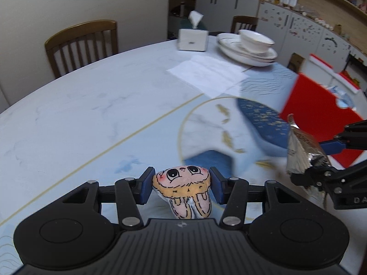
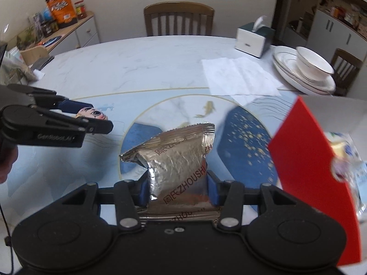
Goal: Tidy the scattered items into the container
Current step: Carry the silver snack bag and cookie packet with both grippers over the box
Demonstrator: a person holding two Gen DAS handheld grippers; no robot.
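My left gripper is shut on a small plush toy with a cartoon face, held above the table. My right gripper is shut on a silver foil snack packet, also lifted. The red box with white inner walls stands at the right, close to the right gripper; several items lie inside it. In the left wrist view the red box is at the far right, with the right gripper and its silver packet in front of it. The left gripper and toy show in the right wrist view at left.
A marble-pattern table carries a tissue box, stacked white plates with a bowl and a white paper sheet. Wooden chairs stand at the far side. A sideboard with packages is at the left.
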